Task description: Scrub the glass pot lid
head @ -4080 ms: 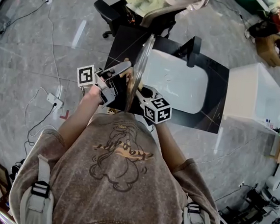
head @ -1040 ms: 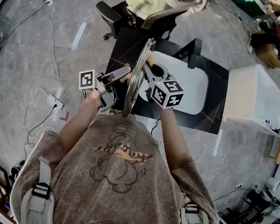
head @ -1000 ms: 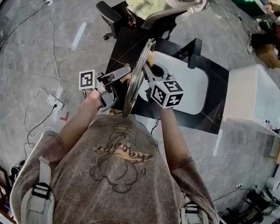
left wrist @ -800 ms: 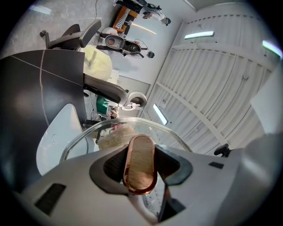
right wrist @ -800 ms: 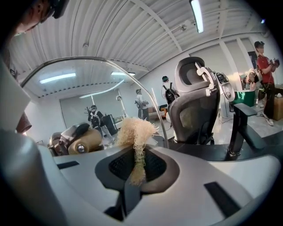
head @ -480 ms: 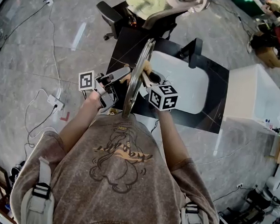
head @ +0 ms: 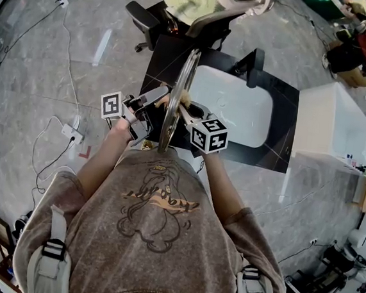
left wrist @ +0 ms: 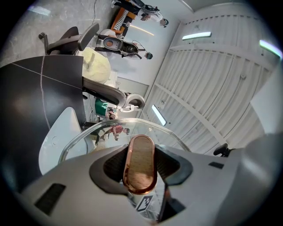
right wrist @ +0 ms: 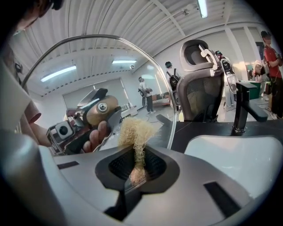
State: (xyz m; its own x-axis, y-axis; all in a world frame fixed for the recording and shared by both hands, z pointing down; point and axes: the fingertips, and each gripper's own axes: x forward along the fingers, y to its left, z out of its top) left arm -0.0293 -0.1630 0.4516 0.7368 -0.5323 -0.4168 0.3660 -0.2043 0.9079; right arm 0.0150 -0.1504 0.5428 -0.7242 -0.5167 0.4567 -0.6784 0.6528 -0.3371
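I hold the glass pot lid [head: 176,103] upright, edge-on in the head view, over the near left of the sink. My left gripper [head: 160,99] is shut on the lid's copper-coloured knob [left wrist: 139,164], with the glass rim [left wrist: 132,124] arching just beyond it. My right gripper [head: 185,108] is on the lid's other side, shut on a tan fibrous scrubber [right wrist: 134,131]. The scrubber's tuft lies against the glass [right wrist: 110,62]. Through the glass, the right gripper view shows the knob [right wrist: 102,108] and the hand that holds the left gripper.
A white sink basin [head: 238,109] is set in a black counter [head: 278,129] with a black faucet [head: 255,61] at its far edge. An office chair [head: 183,10] stands behind, a white cabinet [head: 333,125] to the right. Cables and a power strip [head: 70,132] lie on the floor.
My right gripper has slid down and toward me along the lid's face with the scrubber. The left gripper and the lid have stayed where they were.
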